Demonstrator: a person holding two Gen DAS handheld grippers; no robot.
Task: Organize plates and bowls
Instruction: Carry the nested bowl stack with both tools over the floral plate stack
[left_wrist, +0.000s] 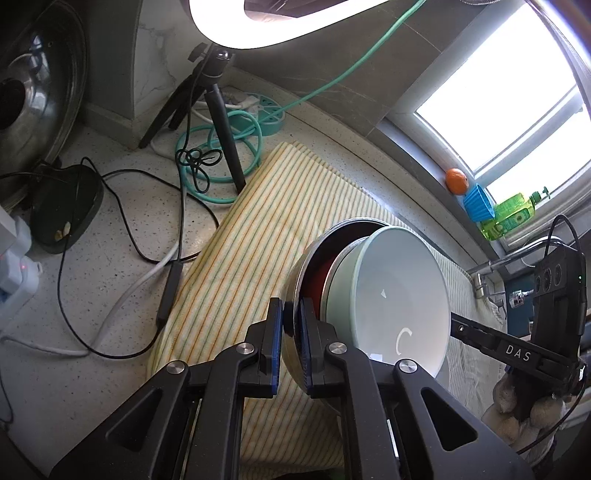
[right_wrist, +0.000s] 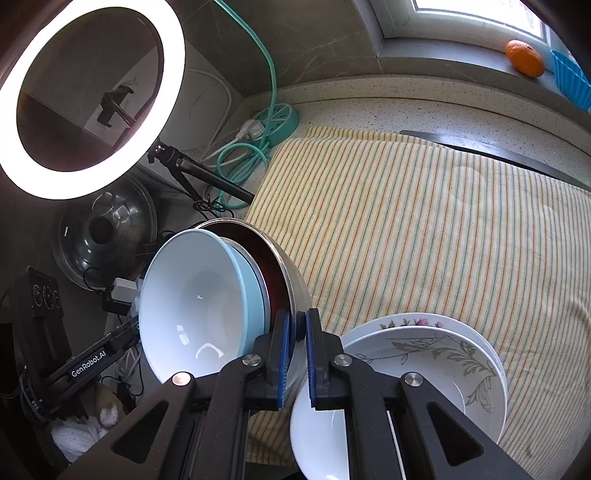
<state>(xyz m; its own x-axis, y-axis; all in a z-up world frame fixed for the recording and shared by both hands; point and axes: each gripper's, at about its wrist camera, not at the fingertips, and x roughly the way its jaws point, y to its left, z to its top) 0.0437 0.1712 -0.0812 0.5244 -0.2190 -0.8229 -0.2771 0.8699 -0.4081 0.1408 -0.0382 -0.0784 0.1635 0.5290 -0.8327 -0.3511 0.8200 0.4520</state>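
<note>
A kitchen worktop (left_wrist: 92, 280) of speckled stone held a striped cloth (right_wrist: 424, 229) spread across its middle, with a window (left_wrist: 509, 110) above and a glowing ring light (right_wrist: 173, 74) on a small tripod at the back.

Above the cloth hung a stack of nested bowls, tilted on edge and carried between both tools. The outermost was a steel bowl (left_wrist: 291, 284) with a dark red inside, and within it sat a pale green bowl (left_wrist: 402, 291) with a white interior. The left gripper (left_wrist: 291, 350) was clamped on the steel rim on one side; the right gripper (right_wrist: 297, 358) pinched the same rim from the opposite side. Both pairs of jaws stood almost closed, with only the thin metal wall between their blue pads.

Close beside the right gripper, on the near part of the cloth, lay a stack of plates (right_wrist: 443, 354), white with grey and pink flower patterns.

To carry this well, it seemed wise to keep both hands level with each other and moving together, since the inner bowl was loose and could slide out if the tilt grew. Clearing the plates before lowering looked important.
</note>
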